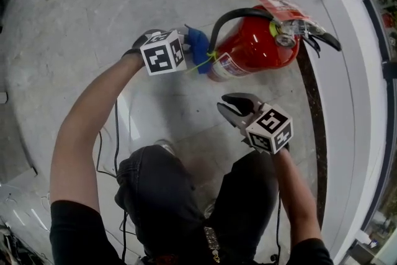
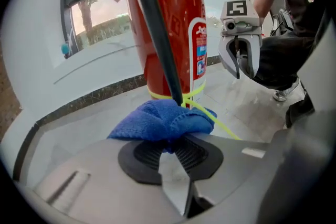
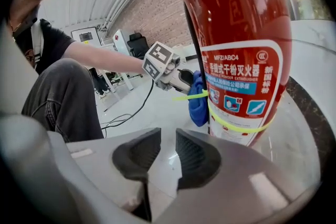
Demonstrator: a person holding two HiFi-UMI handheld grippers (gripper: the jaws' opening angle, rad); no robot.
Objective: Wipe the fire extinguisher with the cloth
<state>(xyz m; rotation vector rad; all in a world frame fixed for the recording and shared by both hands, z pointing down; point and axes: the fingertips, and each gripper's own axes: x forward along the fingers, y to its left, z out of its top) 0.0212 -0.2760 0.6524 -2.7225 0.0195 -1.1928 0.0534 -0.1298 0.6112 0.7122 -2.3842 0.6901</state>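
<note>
A red fire extinguisher [image 1: 251, 49] stands on the pale floor by the curved wall, with a black hose [image 2: 155, 23] and a yellow strap round its lower body. My left gripper [image 1: 188, 48] is shut on a bunched blue cloth [image 2: 163, 119], which rests against the cylinder's lower part beside the hose. From the right gripper view the cloth [image 3: 198, 102] hangs at the left of the extinguisher [image 3: 241, 44], by the label. My right gripper [image 1: 234, 103] is open just short of the extinguisher's base, with nothing between its pads [image 3: 197, 157].
A dark stone strip [image 1: 310, 102] and a white curved window frame [image 1: 353, 71] run behind the extinguisher. The person's crouched legs [image 1: 180, 195] are close below, and a black cable [image 1: 116, 133] lies on the floor at the left. A pink tag [image 1: 279, 4] hangs at the valve.
</note>
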